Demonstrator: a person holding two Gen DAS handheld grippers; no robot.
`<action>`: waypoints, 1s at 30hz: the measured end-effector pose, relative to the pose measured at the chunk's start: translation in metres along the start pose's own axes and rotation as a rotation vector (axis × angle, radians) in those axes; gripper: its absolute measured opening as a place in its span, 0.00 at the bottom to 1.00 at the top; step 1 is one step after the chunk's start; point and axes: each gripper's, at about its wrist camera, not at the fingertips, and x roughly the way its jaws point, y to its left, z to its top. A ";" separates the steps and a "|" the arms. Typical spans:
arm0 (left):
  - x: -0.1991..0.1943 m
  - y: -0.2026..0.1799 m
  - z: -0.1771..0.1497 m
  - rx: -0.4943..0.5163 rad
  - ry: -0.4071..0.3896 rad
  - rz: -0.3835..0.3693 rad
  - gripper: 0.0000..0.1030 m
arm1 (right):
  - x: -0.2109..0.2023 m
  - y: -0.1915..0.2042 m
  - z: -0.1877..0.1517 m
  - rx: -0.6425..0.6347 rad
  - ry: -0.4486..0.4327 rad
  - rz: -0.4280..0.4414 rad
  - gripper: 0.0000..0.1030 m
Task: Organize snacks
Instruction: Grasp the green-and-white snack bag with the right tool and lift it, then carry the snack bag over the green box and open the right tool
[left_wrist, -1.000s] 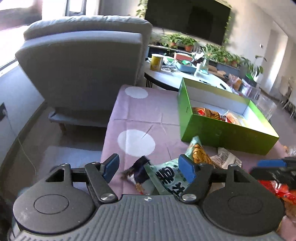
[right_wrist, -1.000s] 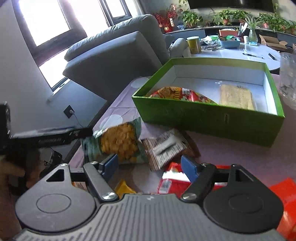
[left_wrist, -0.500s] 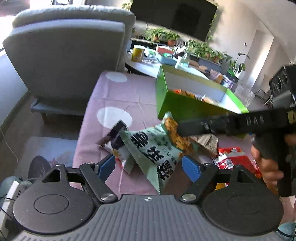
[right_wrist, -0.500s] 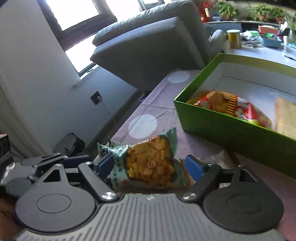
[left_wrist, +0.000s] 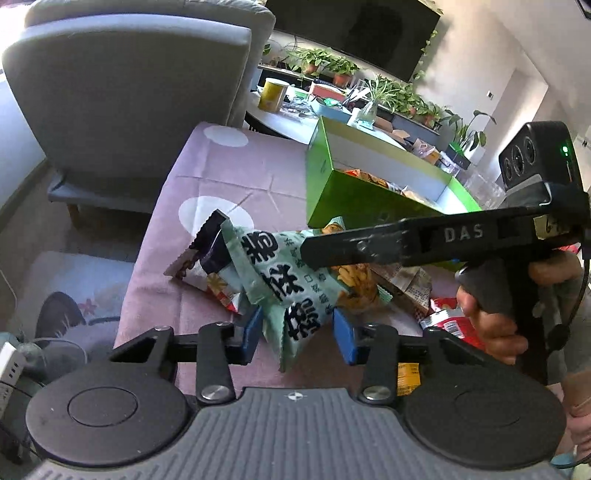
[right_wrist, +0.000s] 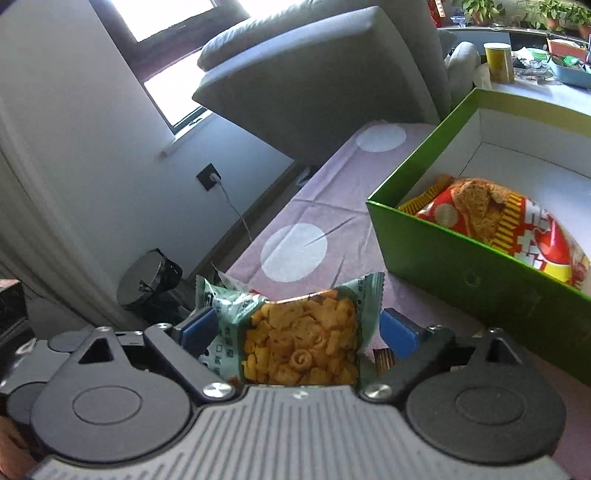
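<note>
A pale green snack bag (left_wrist: 291, 280) with black characters and a window of orange crackers lies between the blue pads of my left gripper (left_wrist: 297, 334), whose jaws are half closed around its lower corner without clearly pinching it. My right gripper (right_wrist: 297, 326) is open, with the same bag (right_wrist: 299, 339) between its pads; its arm (left_wrist: 424, 240) crosses over the bag in the left wrist view. The green box (left_wrist: 354, 199) stands behind, holding a red and yellow snack bag (right_wrist: 498, 218).
A purple and white packet (left_wrist: 207, 258) lies left of the green bag on the mauve dotted tablecloth (left_wrist: 229, 177). Red packets (left_wrist: 450, 321) and a printed wrapper (left_wrist: 406, 280) lie to the right. A grey armchair (left_wrist: 129, 85) stands beyond the table's far left.
Both grippers have closed in on the green snack bag. The left jaws have narrowed around its corner. The right gripper has moved further left and nearer, and the bag now sits between its pads.
</note>
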 end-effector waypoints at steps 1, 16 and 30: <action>0.001 0.000 0.000 -0.001 0.002 0.002 0.39 | 0.001 0.000 -0.001 -0.005 0.000 -0.006 0.83; -0.010 -0.010 -0.004 0.045 -0.009 0.057 0.38 | -0.025 0.017 -0.019 -0.033 -0.052 -0.024 0.66; -0.009 -0.008 -0.006 0.053 0.002 0.091 0.43 | -0.006 0.004 -0.028 0.116 0.037 0.020 0.84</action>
